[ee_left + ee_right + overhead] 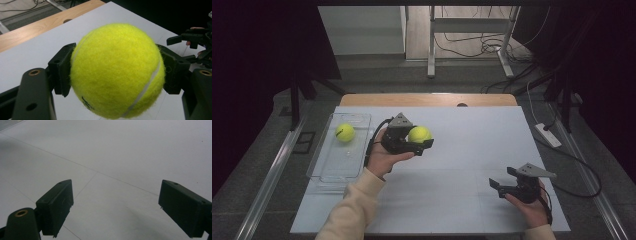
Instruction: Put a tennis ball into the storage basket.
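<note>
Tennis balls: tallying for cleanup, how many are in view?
2. One tennis ball lies in the clear tray; the other tennis ball is clamped in the left hand-held gripper.

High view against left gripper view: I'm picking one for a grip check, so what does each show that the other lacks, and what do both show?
High view alone: a clear tray at the table's left with a second tennis ball in it, and both forearms.

Left gripper view alone: the pads pressing the held tennis ball from both sides, its seam and printed mark up close.

Both: that held ball in the left gripper, the white table, and the right gripper, open and empty.
</note>
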Tool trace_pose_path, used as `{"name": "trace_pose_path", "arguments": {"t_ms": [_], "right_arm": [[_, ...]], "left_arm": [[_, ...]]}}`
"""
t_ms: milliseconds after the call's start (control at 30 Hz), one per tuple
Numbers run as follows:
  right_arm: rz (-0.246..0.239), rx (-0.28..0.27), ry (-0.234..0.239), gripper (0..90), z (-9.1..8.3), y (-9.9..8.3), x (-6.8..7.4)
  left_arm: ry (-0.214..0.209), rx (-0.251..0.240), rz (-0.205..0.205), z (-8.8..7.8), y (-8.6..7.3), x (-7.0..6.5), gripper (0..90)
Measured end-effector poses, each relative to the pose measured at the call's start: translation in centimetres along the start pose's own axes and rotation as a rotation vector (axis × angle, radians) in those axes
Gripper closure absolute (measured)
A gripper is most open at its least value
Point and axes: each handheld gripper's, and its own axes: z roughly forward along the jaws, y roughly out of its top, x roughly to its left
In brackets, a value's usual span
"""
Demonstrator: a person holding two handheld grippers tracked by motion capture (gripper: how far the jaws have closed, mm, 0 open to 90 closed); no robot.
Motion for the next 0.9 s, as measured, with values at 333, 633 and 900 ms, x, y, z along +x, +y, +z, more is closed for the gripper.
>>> {"name": "trace_pose_path", "arguments": {"t_ms": [333,633,900], "right_arm": [[-0.001,0.001,-0.002,12.6,0.0,0.0,0.0],[-0.001,0.001,-0.003,12.6,0.0,-0.1,-0.1],[-0.001,0.004,-0.002,12.7,0.0,-0.1,0.0]], "left_arm": [[0.016,-0.010,-0.003,-0.5,0.1,0.3,26.5],[0.024,-0.020,-0.012,-0.9,0.1,0.7,26.6],[0.042,-0.024,-0.013,-1.5,0.0,1.2,26.6]]}}
